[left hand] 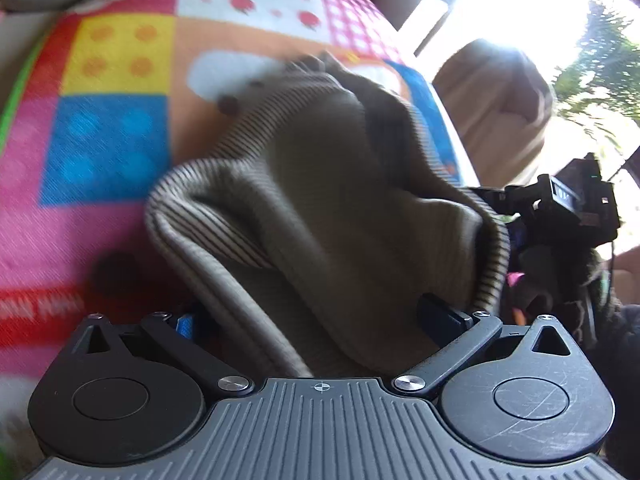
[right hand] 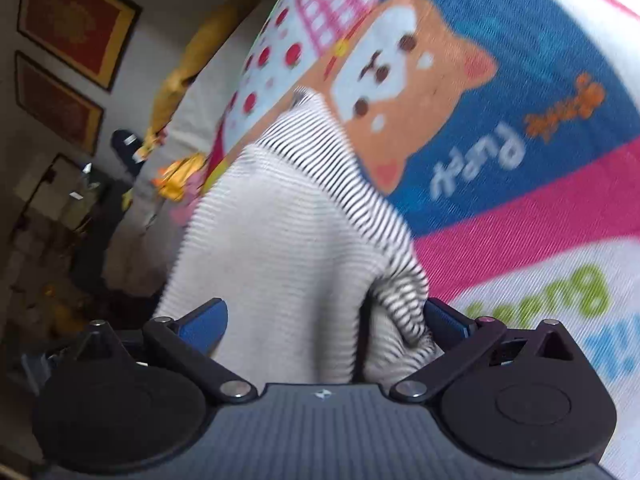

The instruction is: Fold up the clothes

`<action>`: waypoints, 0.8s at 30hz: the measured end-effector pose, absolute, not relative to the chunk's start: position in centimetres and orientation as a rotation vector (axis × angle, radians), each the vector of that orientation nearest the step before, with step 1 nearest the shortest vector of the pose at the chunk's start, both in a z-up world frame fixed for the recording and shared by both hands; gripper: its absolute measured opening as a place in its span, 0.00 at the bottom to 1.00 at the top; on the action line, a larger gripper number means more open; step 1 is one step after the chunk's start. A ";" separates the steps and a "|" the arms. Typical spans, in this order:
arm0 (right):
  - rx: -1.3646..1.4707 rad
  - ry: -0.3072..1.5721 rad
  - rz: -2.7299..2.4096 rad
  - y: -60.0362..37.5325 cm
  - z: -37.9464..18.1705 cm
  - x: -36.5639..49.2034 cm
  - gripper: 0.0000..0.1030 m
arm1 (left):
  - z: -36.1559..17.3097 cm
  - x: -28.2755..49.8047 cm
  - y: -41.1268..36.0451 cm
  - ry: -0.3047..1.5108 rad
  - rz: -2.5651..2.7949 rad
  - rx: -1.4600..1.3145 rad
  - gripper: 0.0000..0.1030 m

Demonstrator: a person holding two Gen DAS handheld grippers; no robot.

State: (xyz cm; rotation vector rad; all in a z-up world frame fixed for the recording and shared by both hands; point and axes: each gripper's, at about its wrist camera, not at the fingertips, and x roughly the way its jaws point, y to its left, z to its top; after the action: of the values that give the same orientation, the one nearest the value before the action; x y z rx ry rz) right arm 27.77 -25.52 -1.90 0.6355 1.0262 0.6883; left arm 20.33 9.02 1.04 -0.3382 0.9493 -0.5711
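Left wrist view is showing the left tongs [left hand: 320, 316] bunching the striped shirt [left hand: 320, 200] between wide-spread fingers above the play mat [left hand: 108, 140]; the right tongs [right hand: 324, 320] are gripping its edge likewise. The fold seems underway; next, laying it flat and even.

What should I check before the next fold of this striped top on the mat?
1. Left hand-held gripper has cloth between its fingers: ok.
2. Right hand-held gripper has cloth between its fingers: ok.
3. Firm pinch on either side: cannot tell, fingers look spread.
4. Striped top flat: not ok, it is bunched.
5. Mat bare beside the top: ok.
6. Pictures sharp enough to find a hem: not ok, blurred.
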 end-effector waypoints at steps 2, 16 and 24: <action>0.627 1.057 0.735 -25.0 -1.9 25.1 1.00 | 1.0 18.6 8.5 0.983 -0.624 -0.358 1.00; 0.266 0.907 0.609 -28.6 3.2 3.0 1.00 | 3.8 1.0 7.7 0.899 -0.650 -0.117 1.00; -0.582 0.467 0.503 -22.7 5.1 -9.9 1.00 | 7.7 -4.0 6.6 0.597 -0.353 0.352 1.00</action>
State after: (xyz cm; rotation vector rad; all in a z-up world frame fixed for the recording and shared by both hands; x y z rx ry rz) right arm -9.91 -22.65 5.14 -0.5824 0.4674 0.5033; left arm -4.02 6.59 7.65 0.3519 0.5968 -0.3531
